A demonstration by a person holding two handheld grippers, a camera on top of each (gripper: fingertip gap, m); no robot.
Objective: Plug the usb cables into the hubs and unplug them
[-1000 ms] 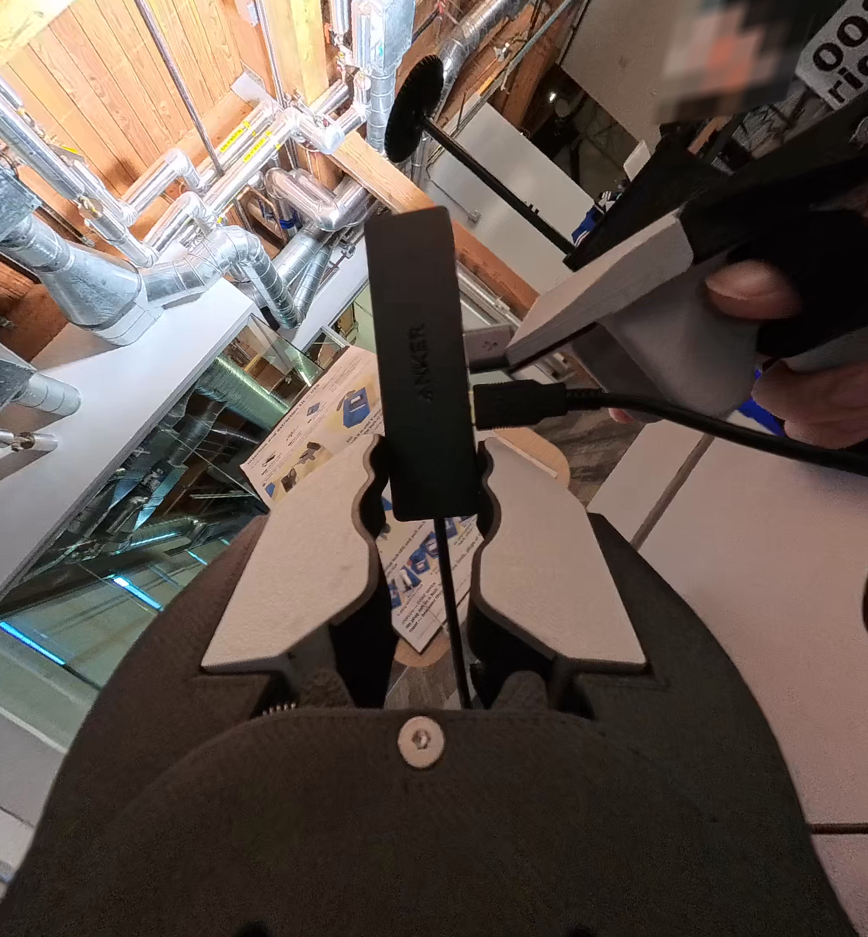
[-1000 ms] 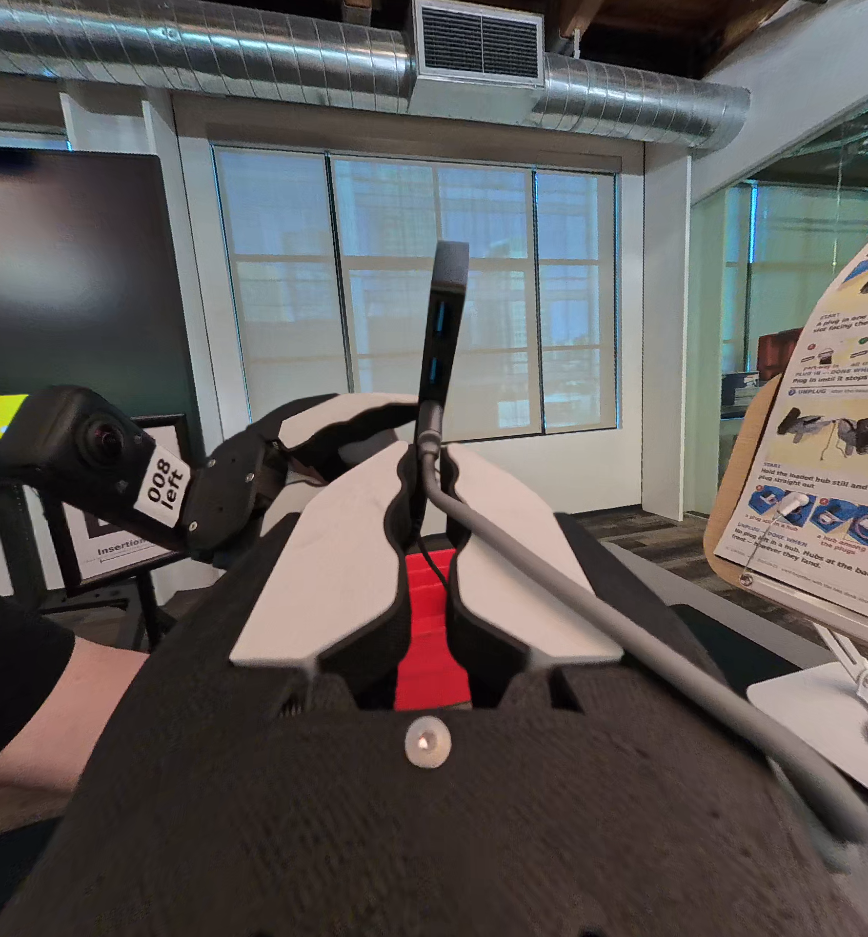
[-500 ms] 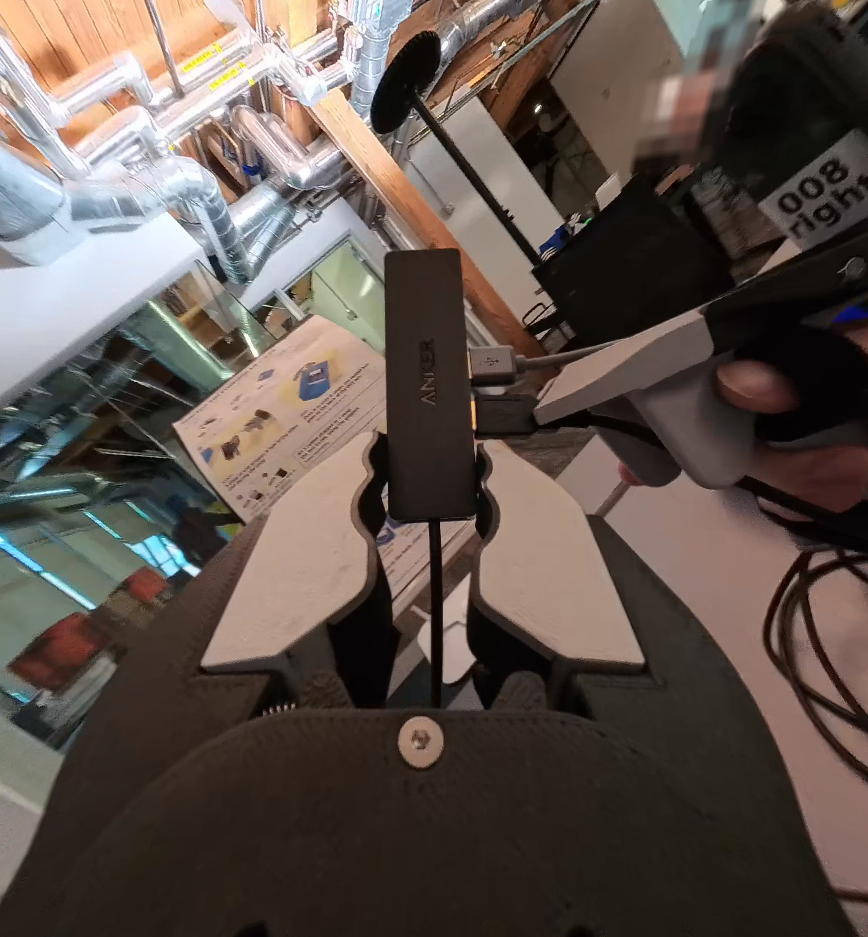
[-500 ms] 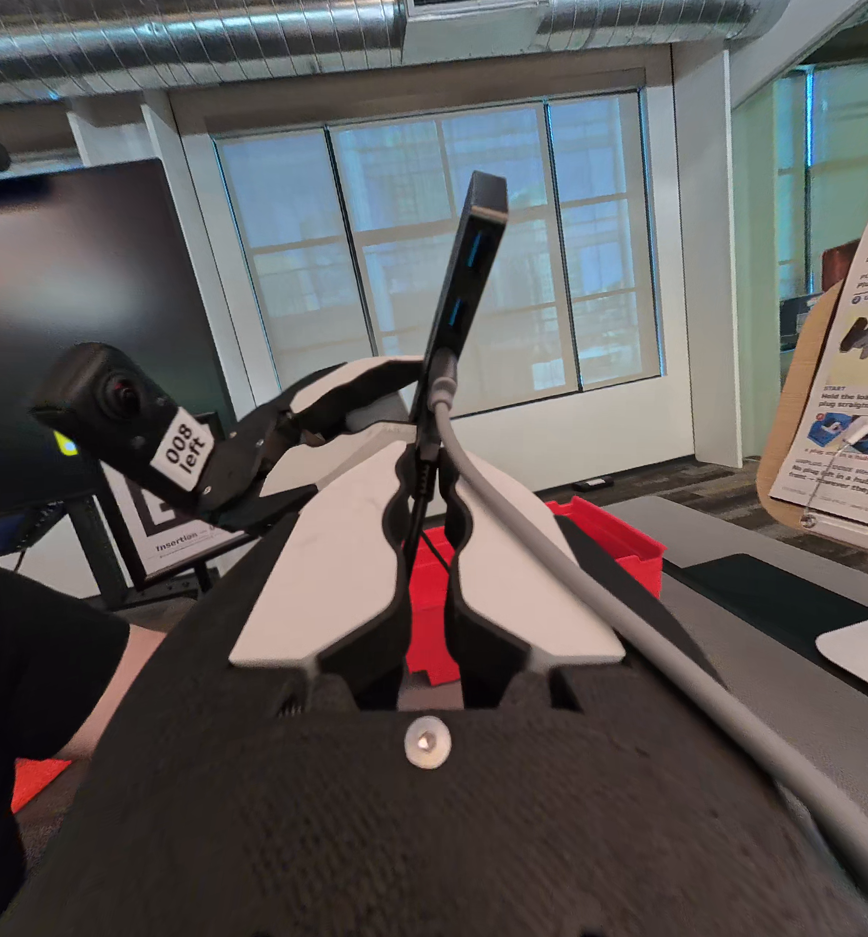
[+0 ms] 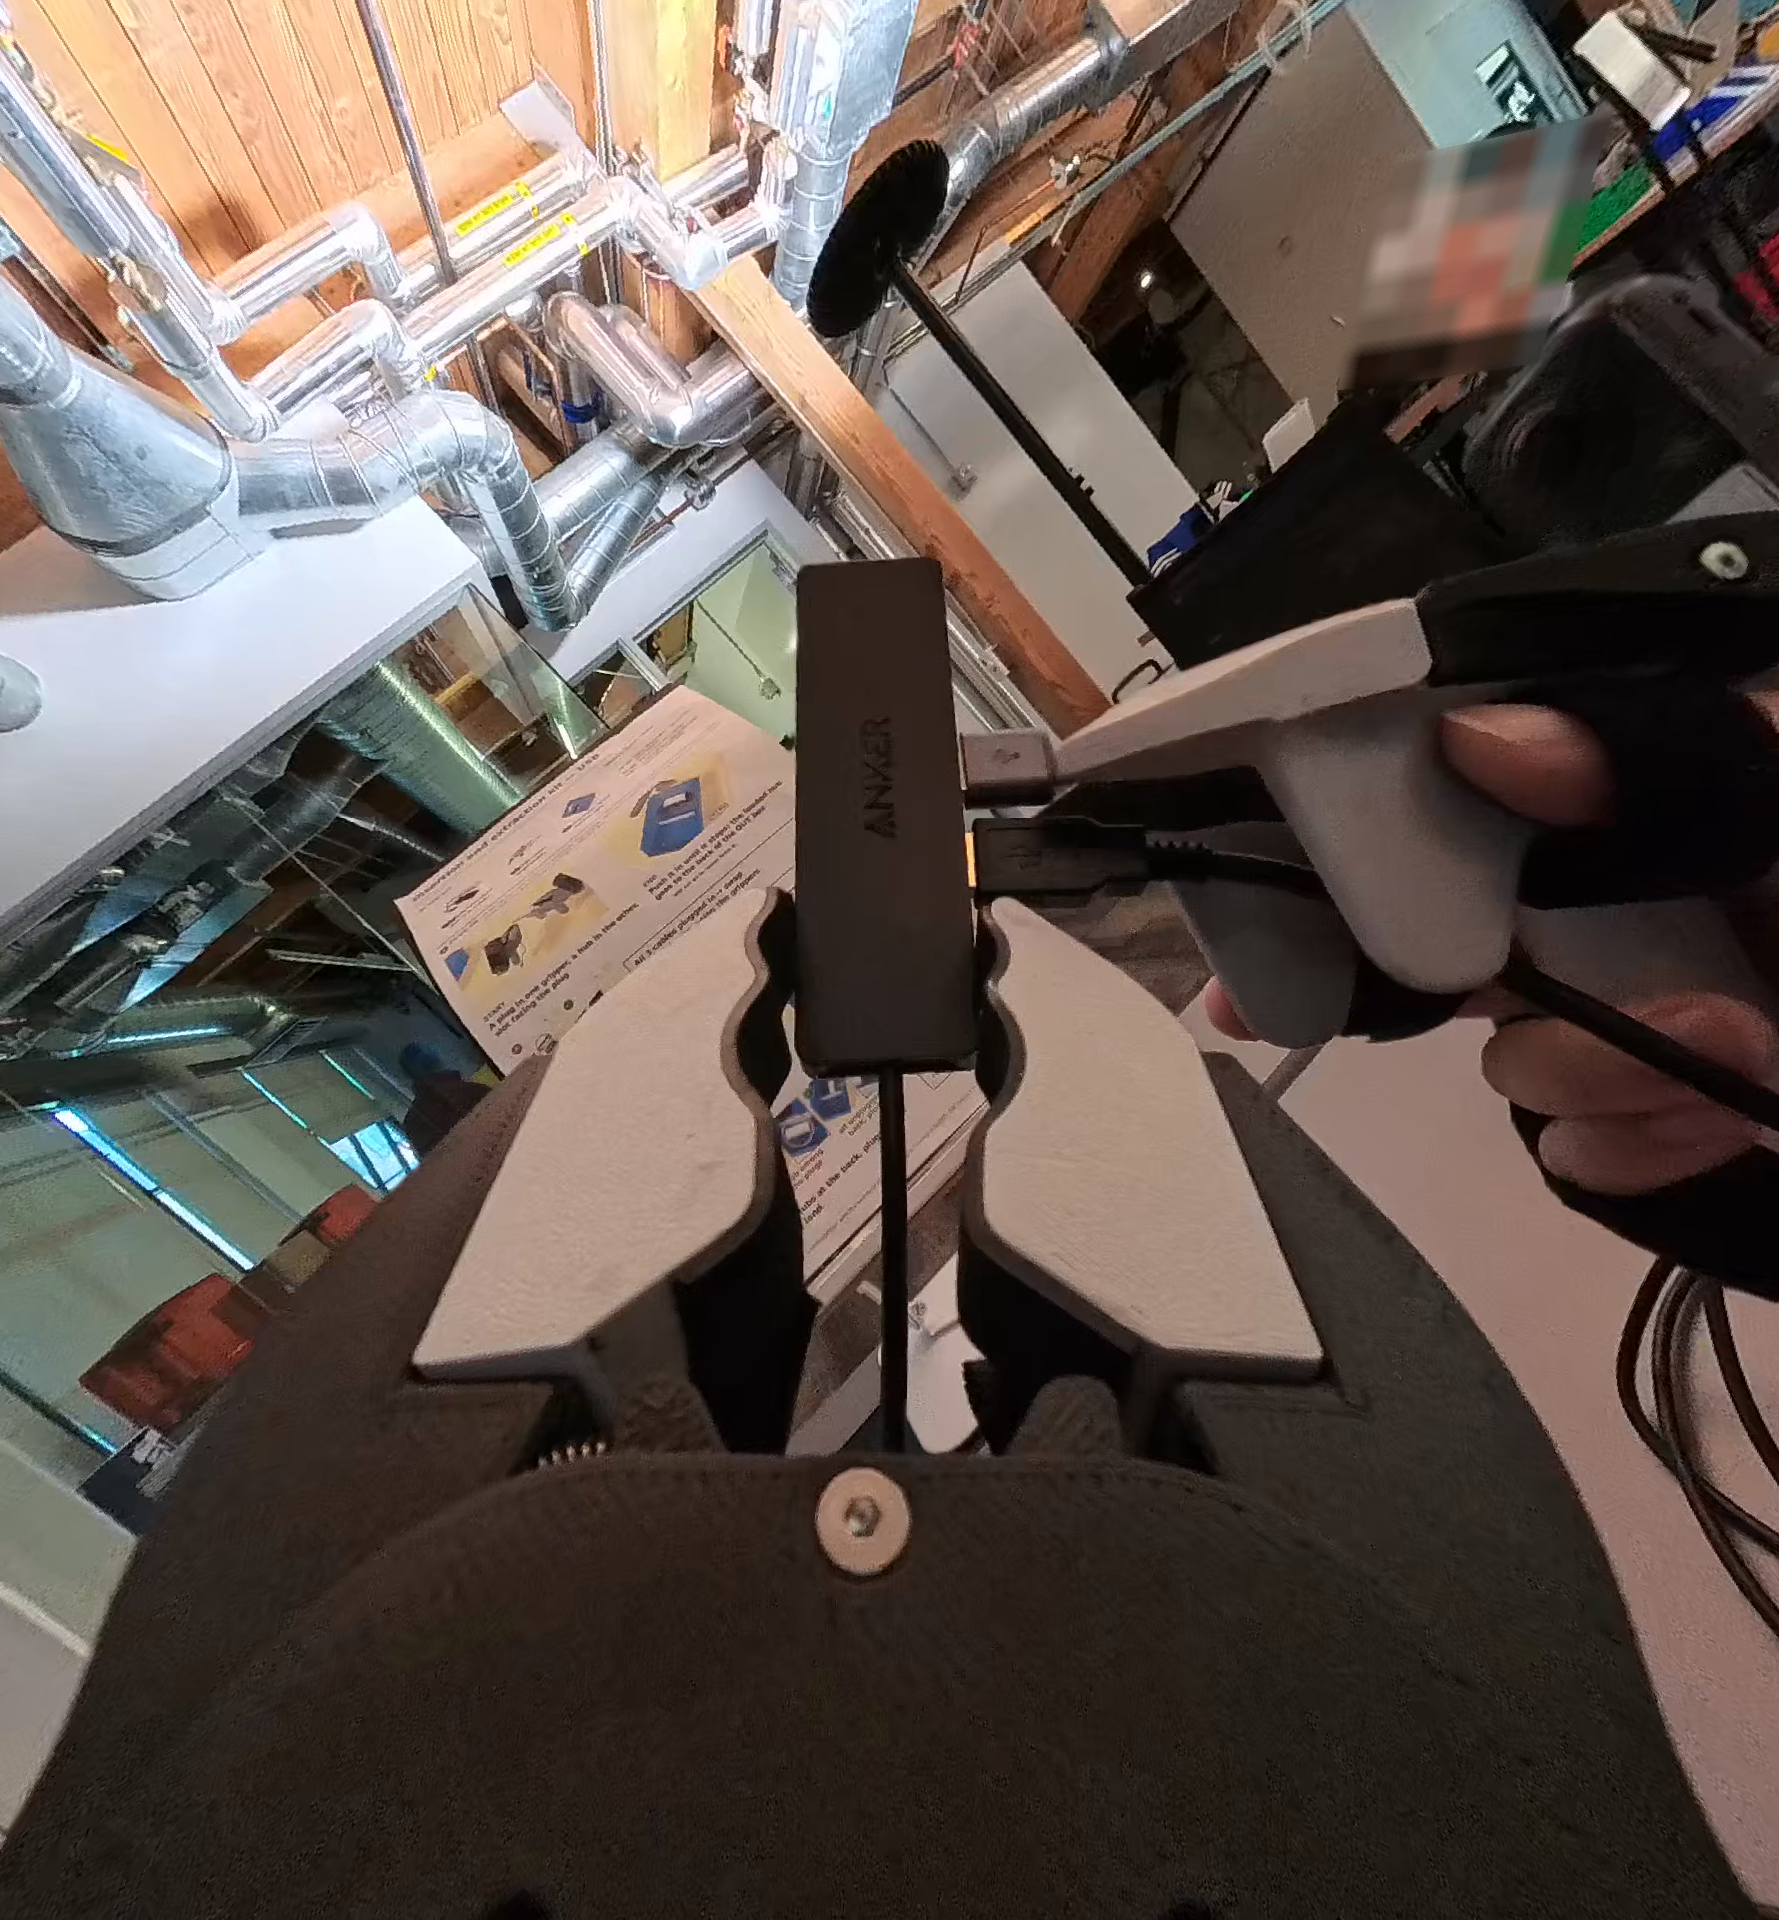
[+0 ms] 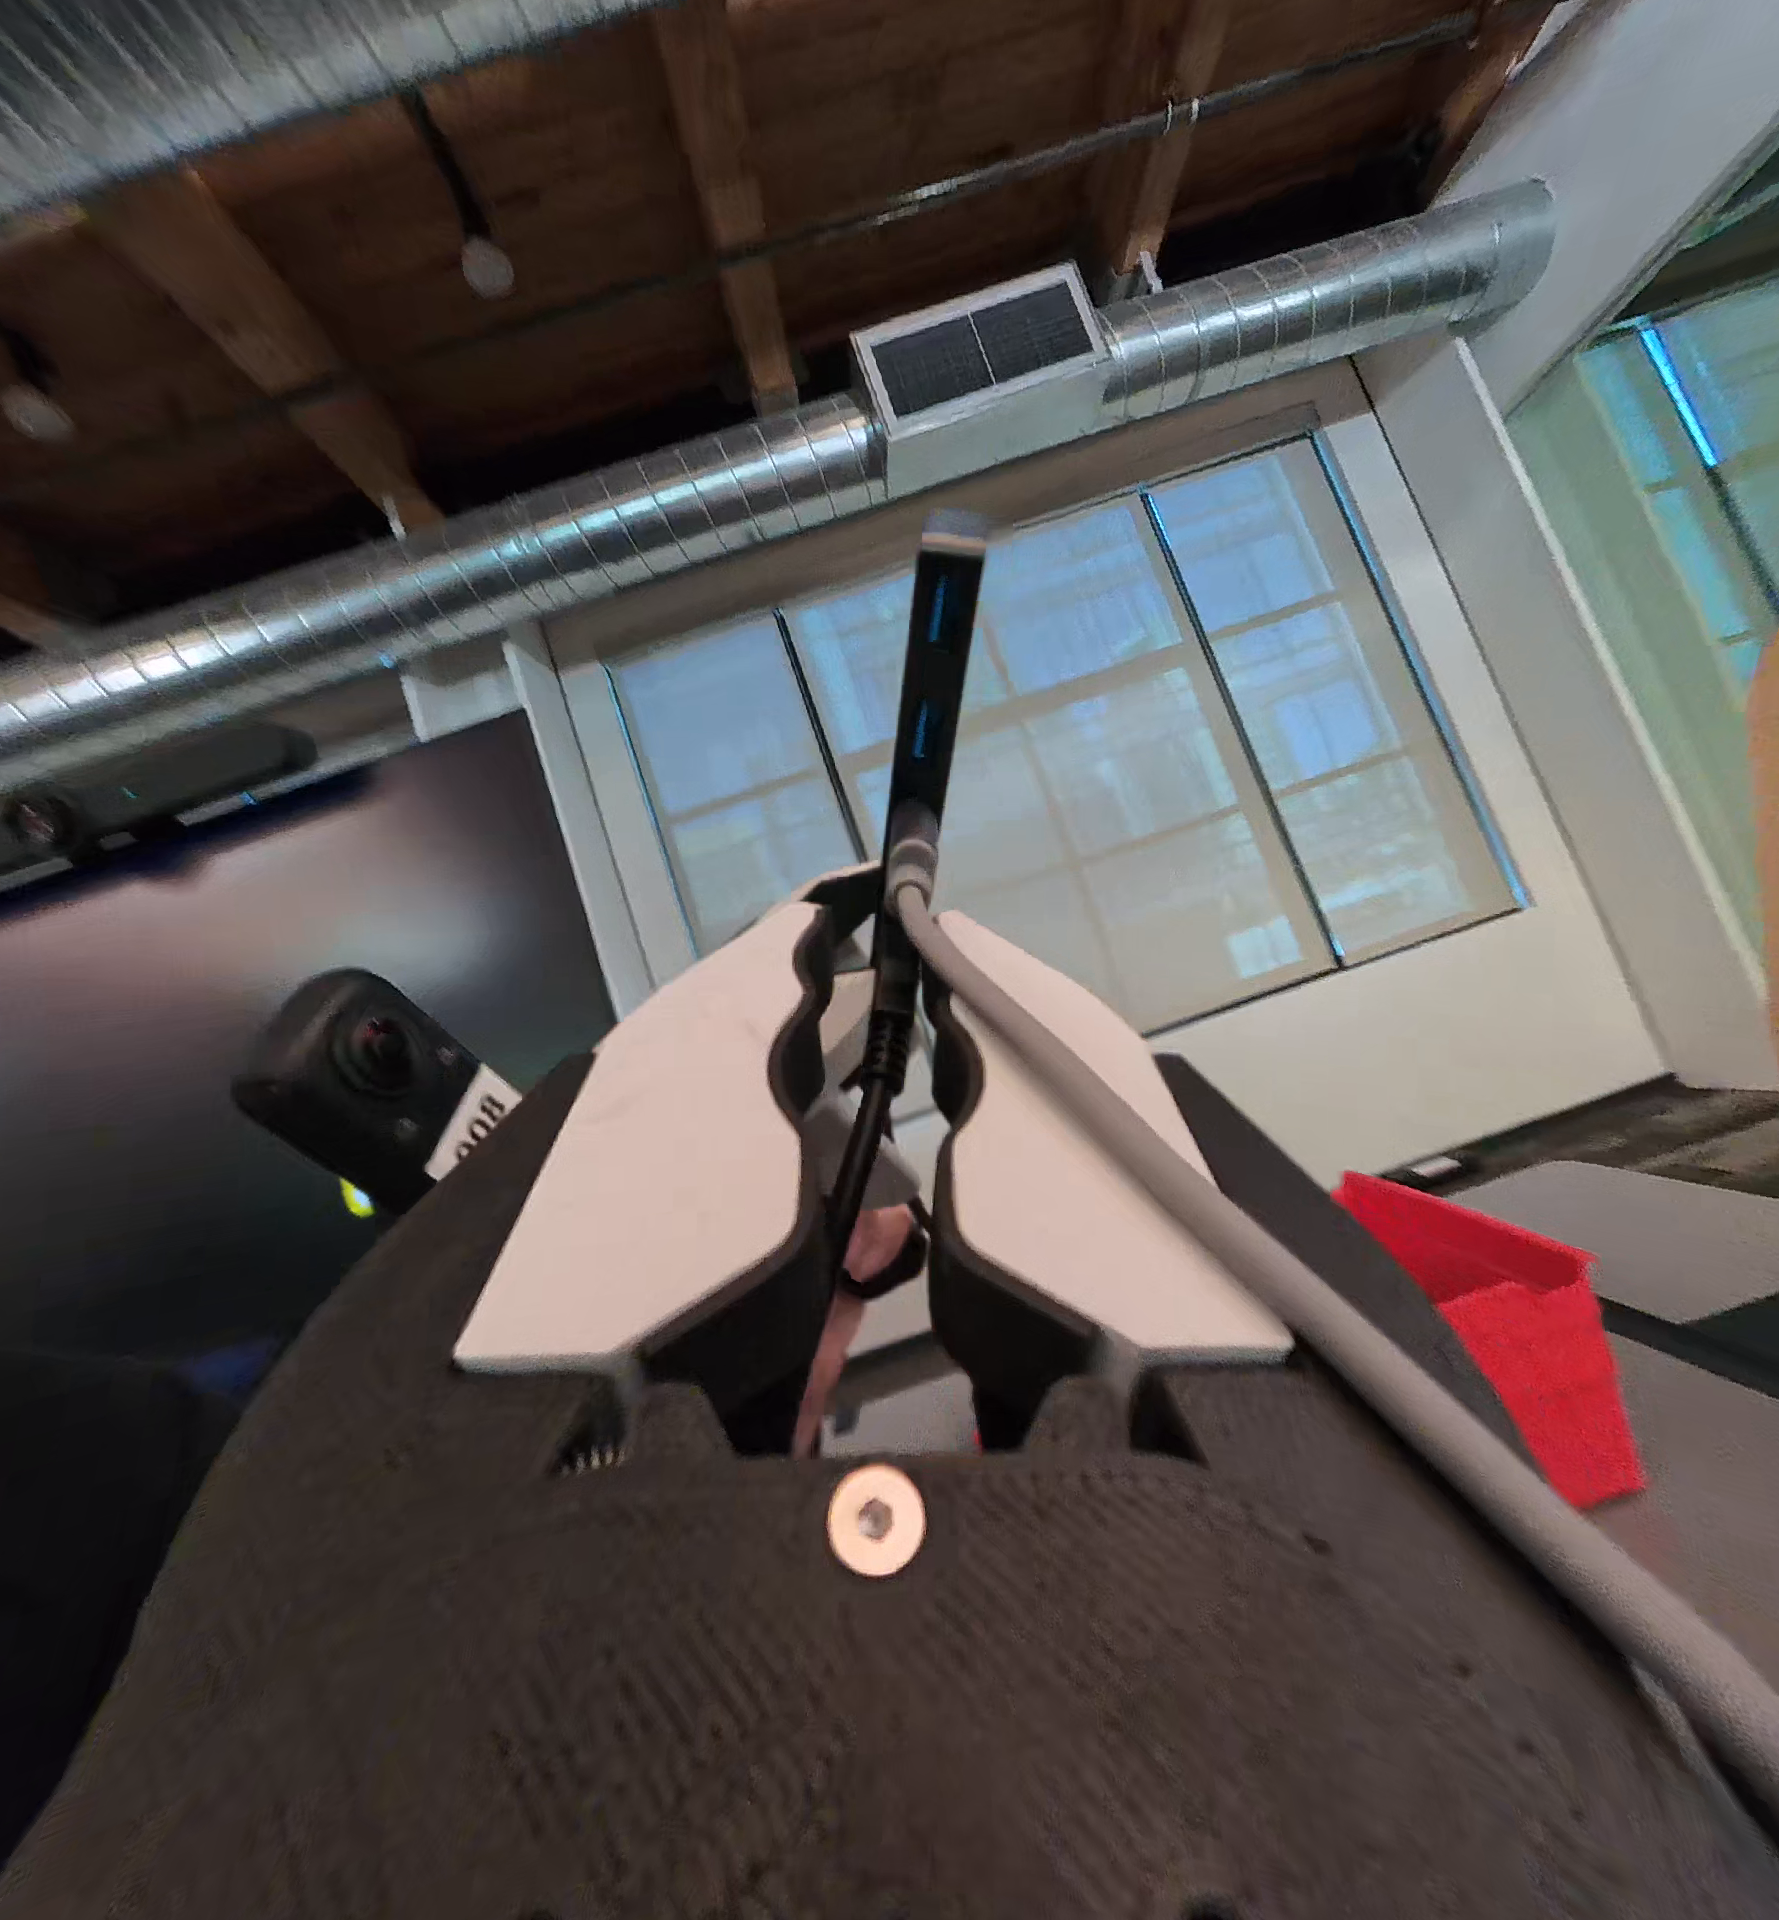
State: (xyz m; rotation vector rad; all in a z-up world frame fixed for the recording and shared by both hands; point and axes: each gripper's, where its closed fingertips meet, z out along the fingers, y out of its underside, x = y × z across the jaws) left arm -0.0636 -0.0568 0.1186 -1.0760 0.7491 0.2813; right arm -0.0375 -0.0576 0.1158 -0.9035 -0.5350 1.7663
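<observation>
The left tool (image 5: 883, 982) is clamped on the lower end of the black hub (image 5: 883, 790), which stands at the centre of the left wrist view with its long axis running up the frame, its own lead hanging down between the fingers. The ports face the right of the frame. Two plugs sit in that side: a grey plug (image 5: 1010, 756) above and a black plug (image 5: 1056, 857) just below it.

In the right wrist view the hub (image 6: 935, 707) is seen edge-on, leaning slightly to the right. The right tool (image 6: 900, 1003) is closed narrowly around the black plug (image 6: 890, 992), while the grey cable (image 6: 1155, 1174) lies across its right finger.

Judging by this, the step in hand is seating or pulling the black plug; which of the two cannot be told. To do it well, the right tool should move straight along the plug's axis, at right angles to the hub's length, without twisting. The left tool should hold the hub rigid so it does not pivot in the grip. The grey cable could snag on the finger, so it is worth keeping slack there.
</observation>
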